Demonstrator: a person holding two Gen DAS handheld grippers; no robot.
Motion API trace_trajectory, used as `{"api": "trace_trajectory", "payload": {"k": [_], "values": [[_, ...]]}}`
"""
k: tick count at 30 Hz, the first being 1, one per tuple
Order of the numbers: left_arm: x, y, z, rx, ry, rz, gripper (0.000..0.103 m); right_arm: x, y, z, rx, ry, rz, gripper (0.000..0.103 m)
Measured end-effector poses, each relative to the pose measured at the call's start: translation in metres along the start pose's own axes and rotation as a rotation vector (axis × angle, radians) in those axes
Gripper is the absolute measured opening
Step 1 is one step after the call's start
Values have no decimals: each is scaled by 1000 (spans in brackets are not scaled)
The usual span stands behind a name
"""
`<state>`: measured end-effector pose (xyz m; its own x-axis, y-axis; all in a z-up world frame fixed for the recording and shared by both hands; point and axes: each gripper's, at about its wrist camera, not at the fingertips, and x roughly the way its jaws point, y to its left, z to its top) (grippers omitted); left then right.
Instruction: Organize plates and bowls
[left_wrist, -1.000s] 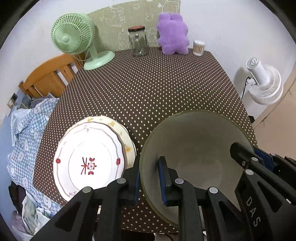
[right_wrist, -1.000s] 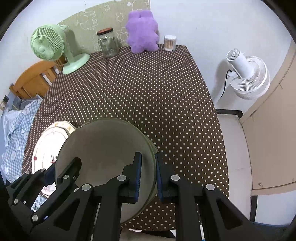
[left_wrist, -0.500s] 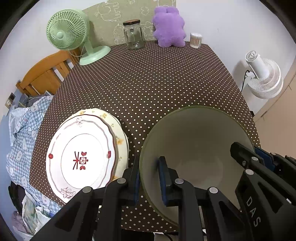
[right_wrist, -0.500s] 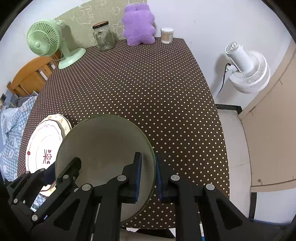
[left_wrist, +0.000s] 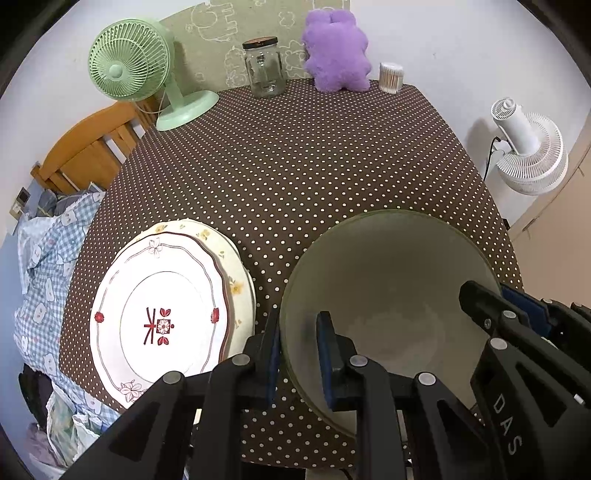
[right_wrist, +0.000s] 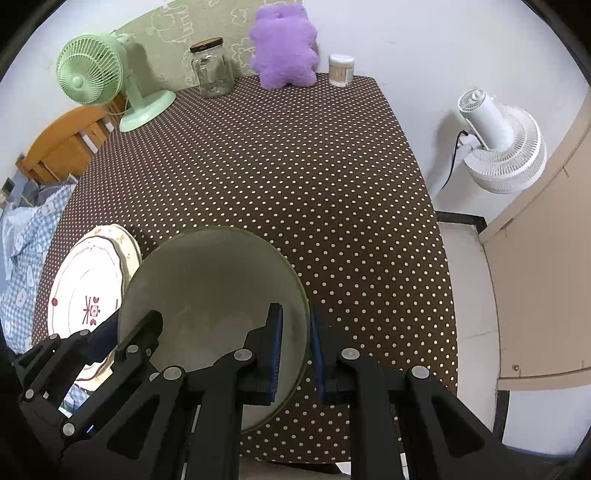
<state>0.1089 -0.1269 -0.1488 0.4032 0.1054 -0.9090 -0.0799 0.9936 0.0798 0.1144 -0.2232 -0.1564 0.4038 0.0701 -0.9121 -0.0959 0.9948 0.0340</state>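
While clamped on opposite rims by left gripper (left_wrist: 297, 354) and right gripper (right_wrist: 295, 349), fingers pinched tight, grey-green bowl (left_wrist: 388, 288) over table's (left_wrist: 295, 155) near edge. Just beside, toward near left corner: stacked plates (left_wrist: 162, 314). Along far edge: green fan (left_wrist: 129, 70), jar (left_wrist: 264, 68), purple plush (left_wrist: 336, 51).

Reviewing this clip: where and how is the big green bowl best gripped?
By its thin rim, at opposite sides, one finger inside and one outside the wall. The green bowl is wide and deep; the left gripper and right gripper clamp it so.
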Motion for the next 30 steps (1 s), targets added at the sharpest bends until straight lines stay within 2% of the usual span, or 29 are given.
{"api": "trace_trajectory", "payload": {"k": [1,6,7,9,11,13,15,18,20,22,26,30], "values": [[0,-1,0,4,1,-3,20,0,0,0,0,-1,1,20],[-5,-4,0,41,-4,-44,41,-4,-2,0,3,4,38,23],[-6,-5,0,53,-7,-50,43,-4,-2,1,3,11,47,27],[-10,-4,2,71,-14,-61,58,-5,-1,2,5,14,57,37],[-12,-2,4,87,-21,-70,63,-9,0,3,10,5,63,56],[-16,0,7,107,-28,-74,68,-14,1,4,19,-14,61,61],[-20,4,11,117,-44,-75,76,-16,2,7,24,-17,57,61],[-23,10,17,129,-54,-109,81,-21,1,10,55,-30,67,68],[-24,15,21,146,-66,-140,85,-27,-1,11,84,-50,72,78],[-21,17,24,155,-68,-158,86,-30,-1,13,109,-66,60,82],[-12,19,27,190,-63,-160,86,-27,-1,14,173,-79,46,83],[2,24,29,189,-41,-216,86,-18,1,14,215,-75,29,83]]}}
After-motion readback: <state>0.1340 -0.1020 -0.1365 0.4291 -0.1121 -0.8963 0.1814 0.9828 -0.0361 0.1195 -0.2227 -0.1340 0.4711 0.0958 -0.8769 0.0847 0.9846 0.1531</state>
